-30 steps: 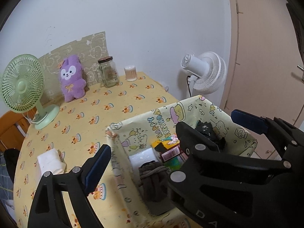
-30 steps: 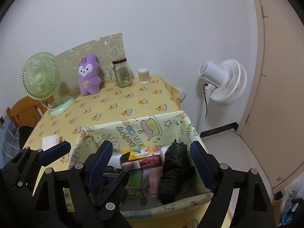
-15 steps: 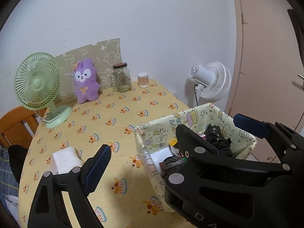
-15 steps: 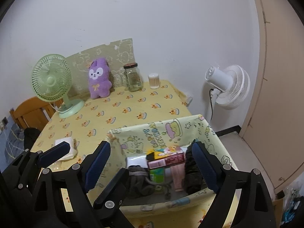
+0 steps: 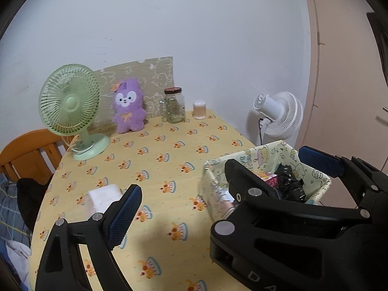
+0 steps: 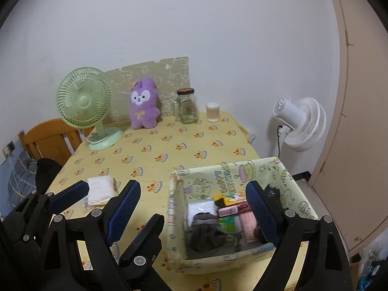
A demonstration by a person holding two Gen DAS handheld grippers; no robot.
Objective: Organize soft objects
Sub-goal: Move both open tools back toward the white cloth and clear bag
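A purple plush bunny (image 5: 128,108) leans on the wall at the back of the table; it also shows in the right wrist view (image 6: 143,106). A folded white cloth (image 6: 100,190) lies near the table's left front, and appears in the left wrist view (image 5: 103,195). A printed fabric bin (image 6: 179,194) at the front right holds a grey rolled cloth (image 6: 206,230), a black bundle (image 5: 289,181) and small boxes. My left gripper (image 5: 223,189) is open and empty over the table. My right gripper (image 6: 194,212) is open and empty above the bin.
A green desk fan (image 6: 83,101) stands at the back left. A glass jar (image 6: 186,106) and a small cotton-swab container (image 6: 213,112) stand at the back. A white floor fan (image 6: 300,123) is beside the table, a wooden chair (image 6: 48,138) at the left.
Both grippers have pulled back and shifted left away from the bin, so more of the table and the white cloth show. Both stay open and empty.
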